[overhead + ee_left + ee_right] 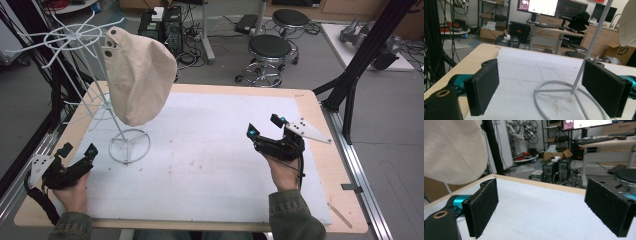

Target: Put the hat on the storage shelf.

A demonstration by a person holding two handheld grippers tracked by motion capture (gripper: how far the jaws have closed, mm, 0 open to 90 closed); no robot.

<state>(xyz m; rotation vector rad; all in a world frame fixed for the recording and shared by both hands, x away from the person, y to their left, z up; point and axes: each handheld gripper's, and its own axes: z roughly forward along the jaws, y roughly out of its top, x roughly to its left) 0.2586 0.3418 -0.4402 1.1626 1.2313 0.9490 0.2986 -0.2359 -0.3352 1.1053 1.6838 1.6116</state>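
Cream cloth hat (139, 75), hung on an upper arm of the white wire rack (85, 60), drooping over the rack's ring base (129, 145) at the bench's (235, 90) far left. Nothing gripped yet. Left claw (78, 151) low at the near-left corner, jaws wide apart and empty, aimed at the ring base and slanted pole (589, 50), hat edge (627, 22) above to its right. Right claw (263, 126) out over the white mat (210, 150), well apart from the rack, jaws likewise spread and empty, hat (451, 150) up to its left. By the look of it, barely begun: reach, grasp and lift of the hat all left.
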